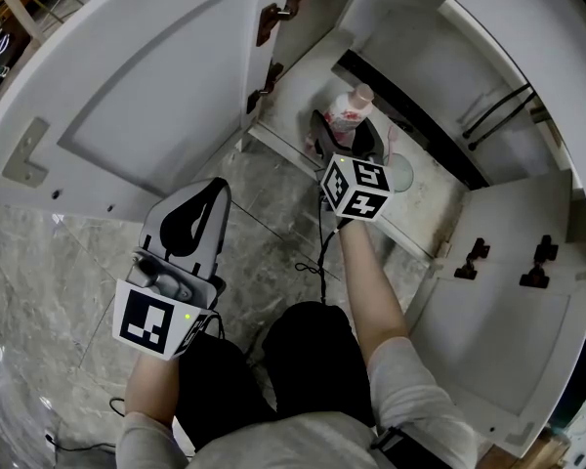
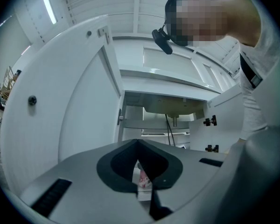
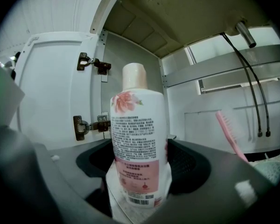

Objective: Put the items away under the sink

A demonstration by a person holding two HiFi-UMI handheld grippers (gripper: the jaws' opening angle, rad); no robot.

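1 bottle (image 3: 139, 148) upright on cabinet floor (image 1: 425, 198) under sink (image 2: 170, 107), R gripper (image 1: 344, 135) jaws pressing its sides | L gripper (image 2: 139, 146) closed, empty | risk: if jaws open unevenly or drag on pull-back, bottle tips, maybe onto pink brush (image 3: 229, 135) nearby

Right tongs (image 1: 344, 131) flank the bottle (image 1: 350, 108) inside the cabinet (image 1: 432, 195).

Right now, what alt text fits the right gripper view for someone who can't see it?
A white bottle with a pink floral label stands upright between the jaws of the right gripper, closed on its sides, inside the open cabinet. A pink brush leans at right; door hinges show at left.
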